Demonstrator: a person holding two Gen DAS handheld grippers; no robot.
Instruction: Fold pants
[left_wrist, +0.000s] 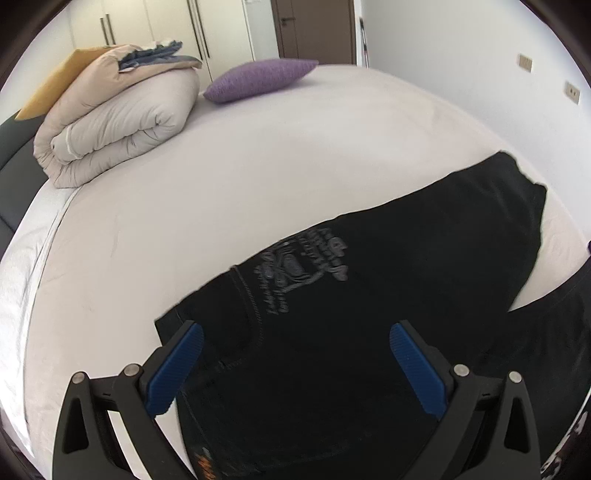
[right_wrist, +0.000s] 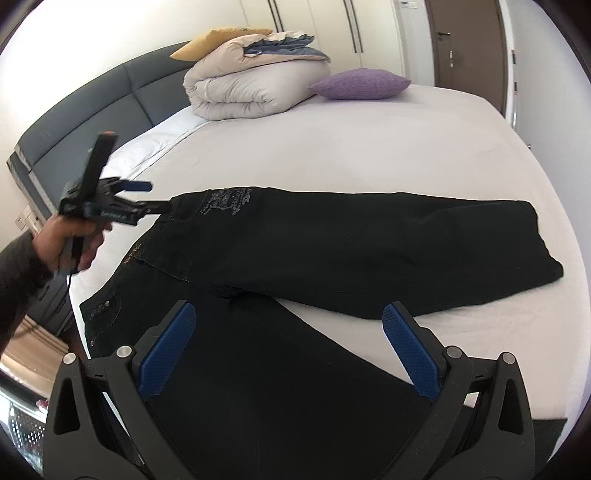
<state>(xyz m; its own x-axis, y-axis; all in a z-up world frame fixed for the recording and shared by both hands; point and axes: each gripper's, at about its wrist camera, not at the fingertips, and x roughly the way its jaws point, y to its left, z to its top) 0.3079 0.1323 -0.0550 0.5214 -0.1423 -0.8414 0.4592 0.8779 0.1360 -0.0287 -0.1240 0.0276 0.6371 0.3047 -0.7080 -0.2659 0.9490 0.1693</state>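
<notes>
**Pants spread on the bed, both grippers wide**

Pants (right_wrist: 332, 243), black, lie flat on the pale sheet of the bed (right_wrist: 369, 147), one leg stretched toward the right edge, the other running down beneath the right gripper (right_wrist: 288, 325). Waistband end points to the left side, grey print beside it.

Left gripper (left_wrist: 295, 343): blue pads well apart, nothing between them, hovering over the waist area. Seen from the right wrist view, held in a hand (right_wrist: 74, 247) with a dark sleeve, tips at the waistband corner; contact cannot be told.

Right gripper: spread wide, empty, above the nearer leg.

Far side of the bed: a rolled beige duvet (right_wrist: 240, 88), a folded blue cloth on top, a mustard cushion (right_wrist: 218, 40) behind it, a purple pillow (right_wrist: 358, 85) just beside. All well apart from the pants, open sheet between. Grey headboard (right_wrist: 92, 110), wardrobe doors and a brown door (right_wrist: 469, 40) beyond.
</notes>
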